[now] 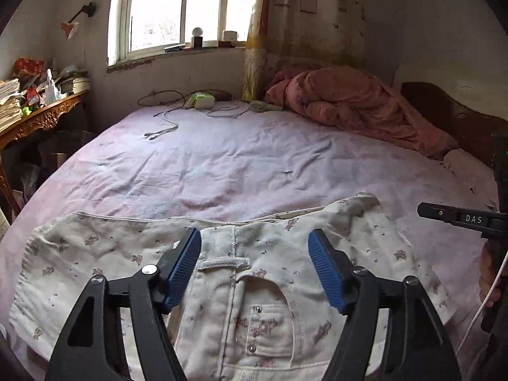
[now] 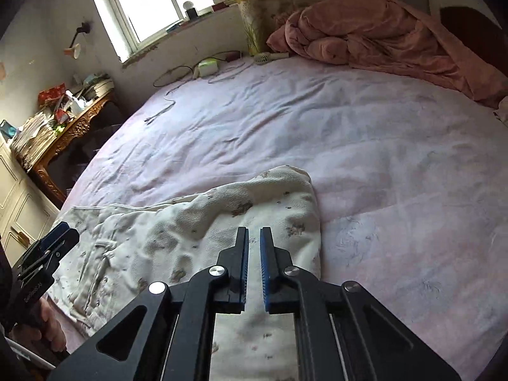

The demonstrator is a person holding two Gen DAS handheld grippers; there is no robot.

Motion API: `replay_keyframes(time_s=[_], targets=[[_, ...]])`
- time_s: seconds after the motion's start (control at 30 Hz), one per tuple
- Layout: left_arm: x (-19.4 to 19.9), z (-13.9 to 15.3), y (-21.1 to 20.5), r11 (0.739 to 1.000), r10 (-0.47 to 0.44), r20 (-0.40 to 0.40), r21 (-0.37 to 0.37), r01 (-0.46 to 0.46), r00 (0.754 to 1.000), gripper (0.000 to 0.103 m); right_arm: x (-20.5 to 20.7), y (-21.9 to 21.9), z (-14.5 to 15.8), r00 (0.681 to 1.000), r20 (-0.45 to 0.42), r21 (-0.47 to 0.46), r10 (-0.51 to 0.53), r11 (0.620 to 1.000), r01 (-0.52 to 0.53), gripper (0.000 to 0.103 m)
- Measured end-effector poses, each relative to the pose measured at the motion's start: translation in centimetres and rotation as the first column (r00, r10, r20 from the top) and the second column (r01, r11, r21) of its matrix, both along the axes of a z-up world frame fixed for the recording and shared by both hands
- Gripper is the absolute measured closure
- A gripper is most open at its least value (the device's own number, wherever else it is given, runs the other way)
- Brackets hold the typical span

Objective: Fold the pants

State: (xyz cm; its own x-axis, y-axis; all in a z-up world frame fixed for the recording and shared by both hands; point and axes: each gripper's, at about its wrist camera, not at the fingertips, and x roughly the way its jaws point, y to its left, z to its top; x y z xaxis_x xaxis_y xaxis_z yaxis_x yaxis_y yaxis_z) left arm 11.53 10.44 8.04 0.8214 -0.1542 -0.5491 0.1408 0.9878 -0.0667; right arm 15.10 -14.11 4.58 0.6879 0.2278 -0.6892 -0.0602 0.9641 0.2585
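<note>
Cream floral pants (image 1: pixel 111 254) lie folded on the pink bed sheet (image 1: pixel 238 158) at its near edge, waistband and belt loop facing me. My left gripper (image 1: pixel 254 233) hovers over the waist with its blue pads wide apart, nothing pressed between them. My right gripper (image 2: pixel 254 231) is shut, its pads almost together above the right end of the pants (image 2: pixel 190 222), gripping no cloth. The right gripper's side (image 1: pixel 457 217) shows at the right edge of the left wrist view. The left gripper (image 2: pixel 54 241) shows at the left edge of the right wrist view.
A bunched pink quilt (image 1: pixel 349 104) lies at the bed's far right by a dark headboard. Cables, a green tissue box (image 1: pixel 203 100) and a hairbrush (image 1: pixel 258 106) lie at the far edge under the window. A cluttered carved desk (image 1: pixel 41 117) stands on the left.
</note>
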Motion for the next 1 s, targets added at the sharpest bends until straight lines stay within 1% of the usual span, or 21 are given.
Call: replay_keyframes(time_s=[0.1,0.13,0.17,0.2,0.27,0.3,0.37,0.43,0.53,0.6,0.67,0.77,0.8,0.83,0.87,0.9,0.93,0.97,1.0], targets=[[-2.0,0.3,2.5,0.996,0.024,-0.004,-0.091,-0.025,1.000,0.024,-2.9,1.8,1.3,0.998,0.062,0.003,0.018,1.000,-0.018,0.096],[-2.5,0.1,3.4,0.993,0.046,-0.007,-0.109,-0.046,0.999,0.018,-3.7,2.4,1.6,0.996,0.084,-0.004,0.026,1.000,-0.026,0.096],[-3.1,-0.1,4.5,0.990,0.077,-0.008,-0.115,-0.078,0.997,0.015,-4.6,3.3,1.8,0.994,0.107,-0.024,0.036,0.999,-0.033,0.096],[-3.7,-0.4,5.5,0.988,0.107,-0.011,-0.107,-0.107,0.994,0.014,-5.5,4.3,1.9,0.991,0.127,-0.052,0.042,0.998,-0.036,0.096],[-4.8,-1.2,7.7,0.982,0.165,-0.032,-0.084,-0.168,0.986,0.010,-6.9,5.8,1.5,0.989,0.138,-0.077,0.061,0.996,-0.051,0.095],[-5.4,-1.9,9.0,0.976,0.199,-0.049,-0.076,-0.202,0.979,0.010,-7.4,6.2,1.1,0.988,0.124,-0.063,0.087,0.995,-0.080,0.095],[-6.6,-3.3,12.1,0.959,0.261,-0.095,-0.089,-0.269,0.961,0.010,-7.9,7.2,0.0,0.987,0.084,-0.022,0.138,0.990,-0.137,0.095],[-7.8,-5.0,15.6,0.930,0.315,-0.160,-0.147,-0.338,0.936,0.011,-8.0,8.1,-1.3,0.987,0.059,-0.023,0.150,0.989,-0.149,0.095],[-8.8,-6.7,19.2,0.889,0.339,-0.228,-0.238,-0.390,0.913,0.025,-7.5,9.0,-2.8,0.989,0.024,-0.046,0.143,0.989,-0.142,0.095],[-9.3,-7.5,20.7,0.864,0.354,-0.253,-0.280,-0.418,0.900,0.025,-7.4,9.3,-3.4,0.991,0.005,-0.055,0.136,0.989,-0.136,0.095],[-9.9,-8.3,22.1,0.829,0.370,-0.273,-0.335,-0.448,0.888,0.025,-7.7,9.4,-3.6,0.991,0.010,-0.067,0.132,0.989,-0.131,0.095],[-10.2,-9.8,24.2,0.754,0.378,-0.317,-0.440,-0.488,0.870,0.025,-8.2,9.5,-3.6,0.994,0.031,-0.123,0.107,0.987,-0.102,0.095],[-10.1,-10.5,25.0,0.723,0.367,-0.336,-0.483,-0.493,0.867,0.025,-8.3,9.5,-3.7,0.995,0.033,-0.137,0.098,0.986,-0.093,0.095],[-10.0,-11.0,25.7,0.685,0.359,-0.345,-0.534,-0.496,0.867,0.025,-8.3,9.5,-3.8,0.995,0.028,-0.141,0.096,0.986,-0.092,0.095],[-9.9,-11.2,26.2,0.659,0.360,-0.340,-0.567,-0.495,0.869,0.025,-8.3,9.4,-4.0,0.995,0.020,-0.138,0.099,0.986,-0.095,0.095],[-9.7,-11.2,26.5,0.644,0.364,-0.335,-0.583,-0.495,0.869,0.027,-8.3,9.4,-4.2,0.995,0.011,-0.132,0.101,0.986,-0.098,0.095],[-9.3,-11.0,26.7,0.644,0.367,-0.328,-0.586,-0.493,0.870,0.039,-8.3,9.3,-4.4,0.995,0.005,-0.127,0.101,0.987,-0.099,0.095],[-8.8,-10.9,26.7,0.654,0.366,-0.324,-0.577,-0.488,0.873,0.052,-8.4,9.3,-4.5,0.995,0.003,-0.126,0.101,0.987,-0.100,0.095],[-8.3,-10.9,26.8,0.663,0.367,-0.327,-0.564,-0.491,0.871,0.057,-8.4,9.4,-4.6,0.995,0.002,-0.128,0.103,0.987,-0.102,0.095]])
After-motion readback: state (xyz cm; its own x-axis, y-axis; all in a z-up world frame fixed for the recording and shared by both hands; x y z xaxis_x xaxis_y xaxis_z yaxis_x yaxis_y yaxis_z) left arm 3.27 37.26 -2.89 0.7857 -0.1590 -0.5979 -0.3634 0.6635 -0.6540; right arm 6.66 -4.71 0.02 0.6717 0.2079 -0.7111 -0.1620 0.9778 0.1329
